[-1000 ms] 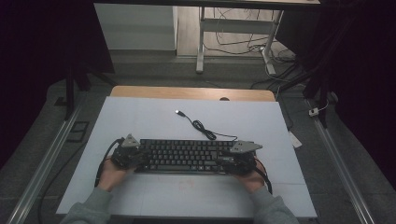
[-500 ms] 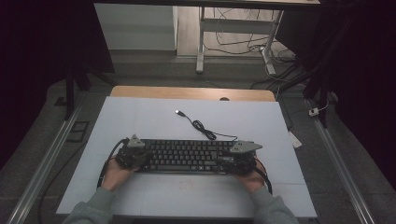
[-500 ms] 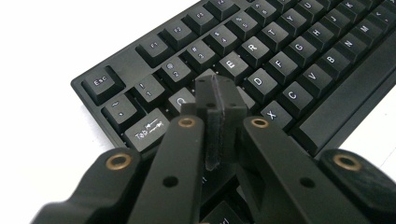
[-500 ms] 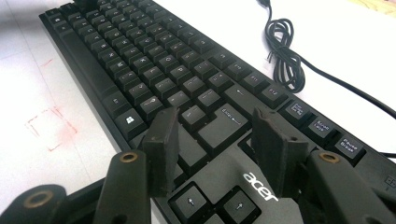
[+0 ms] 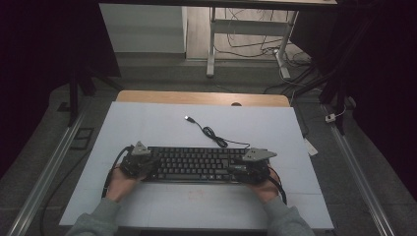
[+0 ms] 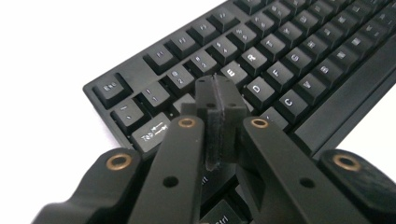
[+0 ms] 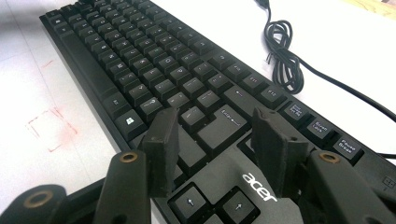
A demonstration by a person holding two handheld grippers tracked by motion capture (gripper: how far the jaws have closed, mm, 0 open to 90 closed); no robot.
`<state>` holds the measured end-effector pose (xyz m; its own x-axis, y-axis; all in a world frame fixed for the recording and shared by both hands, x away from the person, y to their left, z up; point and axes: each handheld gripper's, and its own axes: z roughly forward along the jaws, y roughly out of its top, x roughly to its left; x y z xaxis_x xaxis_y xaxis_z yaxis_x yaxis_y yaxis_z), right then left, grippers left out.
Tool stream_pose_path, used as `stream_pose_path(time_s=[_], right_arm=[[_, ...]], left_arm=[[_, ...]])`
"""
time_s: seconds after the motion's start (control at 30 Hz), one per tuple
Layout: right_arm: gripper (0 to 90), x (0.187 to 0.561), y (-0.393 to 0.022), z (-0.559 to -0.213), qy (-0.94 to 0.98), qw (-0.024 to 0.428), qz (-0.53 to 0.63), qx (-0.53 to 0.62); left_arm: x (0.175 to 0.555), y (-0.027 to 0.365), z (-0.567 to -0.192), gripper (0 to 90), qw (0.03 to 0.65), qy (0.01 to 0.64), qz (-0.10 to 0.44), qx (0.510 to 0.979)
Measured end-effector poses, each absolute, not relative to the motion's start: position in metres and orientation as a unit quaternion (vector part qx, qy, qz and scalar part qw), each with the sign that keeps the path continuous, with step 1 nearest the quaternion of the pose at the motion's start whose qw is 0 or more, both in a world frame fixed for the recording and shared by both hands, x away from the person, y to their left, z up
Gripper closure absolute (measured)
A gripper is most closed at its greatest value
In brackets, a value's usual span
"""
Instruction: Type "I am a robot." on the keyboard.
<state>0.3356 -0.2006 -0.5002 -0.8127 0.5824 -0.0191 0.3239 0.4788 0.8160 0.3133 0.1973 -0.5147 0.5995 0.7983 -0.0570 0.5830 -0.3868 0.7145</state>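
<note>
A black Acer keyboard (image 5: 196,164) lies lengthwise on the white mat (image 5: 162,128), a little toward the person. My left gripper (image 5: 149,165) rests at the keyboard's left end. In the left gripper view its jaws (image 6: 215,88) are pressed together with nothing between them, the tips over the keys beside Tab (image 6: 149,133). My right gripper (image 5: 237,170) is at the keyboard's right end. Its jaws (image 7: 215,119) stand apart just above the keys, straddling the Enter key (image 7: 224,123) without gripping it. The keyboard's cable (image 5: 212,132) coils away to a loose USB plug (image 5: 188,118).
A faint red square mark (image 5: 196,192) is on the mat in front of the keyboard. The wooden table edge (image 5: 201,97) runs behind the mat. Metal rails (image 5: 44,172) flank the table on the floor, and a desk frame (image 5: 211,44) stands beyond.
</note>
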Motion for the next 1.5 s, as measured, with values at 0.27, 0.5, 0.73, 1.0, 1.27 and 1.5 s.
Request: stream_pose_path(time_s=[0.27, 0.5, 0.73, 1.0, 1.27, 1.5], right_arm=[[51.8, 0.336, -0.201, -0.500, 0.846, 0.149, 0.436, 0.267], [51.7, 0.336, -0.201, -0.500, 0.846, 0.150, 0.436, 0.267], [51.6, 0.336, -0.202, -0.500, 0.847, 0.152, 0.433, 0.267], [51.6, 0.336, -0.202, -0.500, 0.847, 0.152, 0.433, 0.267], [51.5, 0.336, -0.203, -0.499, 0.848, 0.153, 0.432, 0.267], [51.5, 0.337, -0.203, -0.499, 0.848, 0.153, 0.431, 0.267]], left_arm=[[0.306, 0.207, -0.505, 88.6, 0.398, 0.427, 0.149, 0.798], [0.304, 0.214, -0.501, 78.0, 0.436, 0.436, 0.130, 0.777], [0.304, 0.214, -0.500, 59.1, 0.444, 0.442, 0.123, 0.770], [0.303, 0.213, -0.500, 53.4, 0.442, 0.444, 0.122, 0.770], [0.301, 0.210, -0.495, 49.8, 0.446, 0.437, 0.117, 0.772], [0.297, 0.206, -0.485, 46.1, 0.451, 0.424, 0.113, 0.777]])
